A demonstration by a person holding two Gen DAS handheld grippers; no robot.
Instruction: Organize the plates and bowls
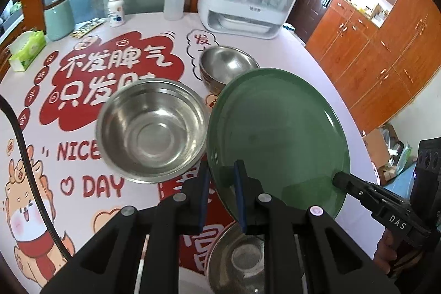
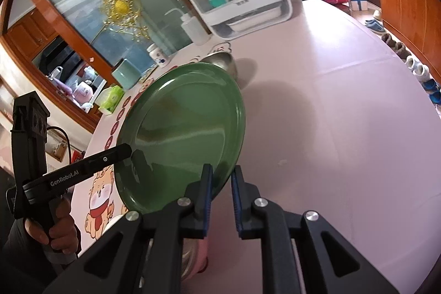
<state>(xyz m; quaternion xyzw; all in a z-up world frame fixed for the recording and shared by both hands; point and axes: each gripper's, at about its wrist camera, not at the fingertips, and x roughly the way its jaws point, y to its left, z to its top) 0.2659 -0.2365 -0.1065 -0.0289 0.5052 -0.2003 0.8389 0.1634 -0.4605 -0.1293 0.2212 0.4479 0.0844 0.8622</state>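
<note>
Steel bowl (image 1: 153,128) resting on table (image 1: 69,106) just left of left gripper (image 1: 222,194), second steel bowl (image 1: 228,66) beyond. Green plate (image 1: 275,139) held tilted above table, near rim pinched in left jaws, opposite rim clamped by right gripper (image 2: 222,197). Best kept level between both grips, raised evenly, clear of bowl under jaws, no twisting, lest rim slip.
</note>
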